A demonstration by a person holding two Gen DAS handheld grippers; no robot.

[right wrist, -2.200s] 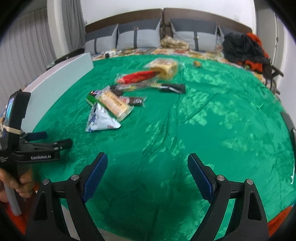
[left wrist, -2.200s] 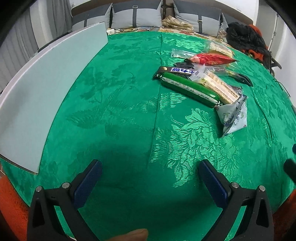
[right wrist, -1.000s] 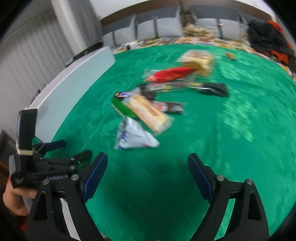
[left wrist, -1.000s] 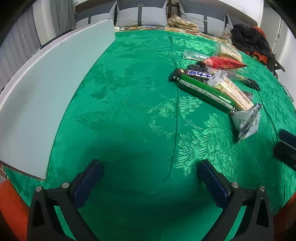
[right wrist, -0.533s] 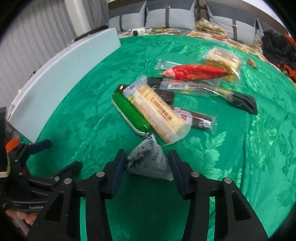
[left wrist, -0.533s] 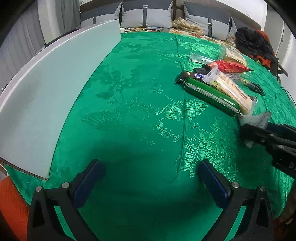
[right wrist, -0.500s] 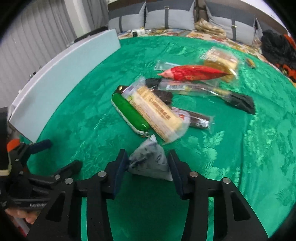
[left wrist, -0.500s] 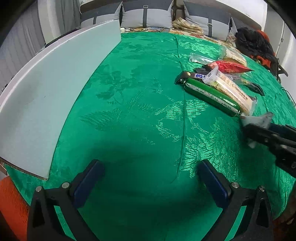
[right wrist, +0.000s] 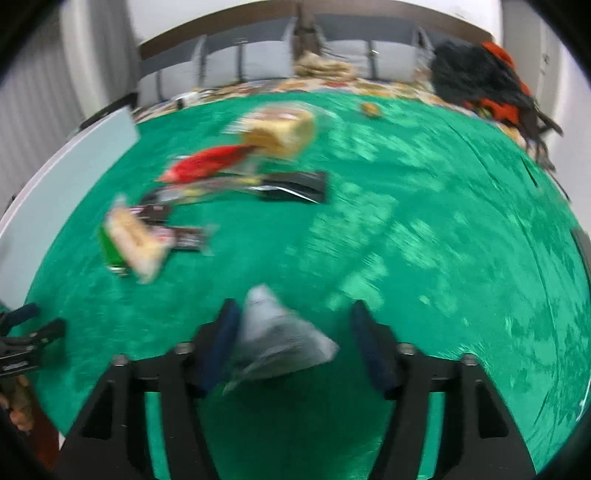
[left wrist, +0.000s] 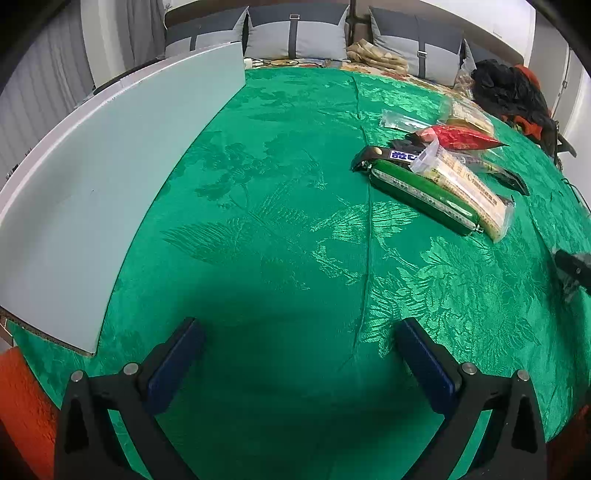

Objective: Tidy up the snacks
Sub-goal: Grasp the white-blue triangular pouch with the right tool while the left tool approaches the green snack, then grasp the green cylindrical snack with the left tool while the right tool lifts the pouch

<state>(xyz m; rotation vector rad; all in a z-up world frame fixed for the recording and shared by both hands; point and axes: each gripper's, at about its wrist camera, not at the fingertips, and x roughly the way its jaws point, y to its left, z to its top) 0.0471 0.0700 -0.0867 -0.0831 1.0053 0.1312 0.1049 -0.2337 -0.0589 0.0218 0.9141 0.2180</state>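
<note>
your right gripper (right wrist: 295, 343) pinches grey pouch (right wrist: 275, 339), clear of green cloth (right wrist: 424, 229) | snack pile (right wrist: 155, 229) sits forward-left of it, white board (left wrist: 110, 177) further left | your left gripper (left wrist: 299, 362) spread wide, holds nothing, nearer the board

The right hand-held gripper (right wrist: 295, 341) carries a grey triangular snack pouch (right wrist: 275, 341) above the green tablecloth (right wrist: 424, 240).

A home bedroom: grey cushions (left wrist: 295, 35) line a brown headboard (right wrist: 229, 31) at the far edge of a bed spread with a green brocade cover (left wrist: 258, 221), with clothes (left wrist: 509, 92) heaped at its far right corner.
</note>
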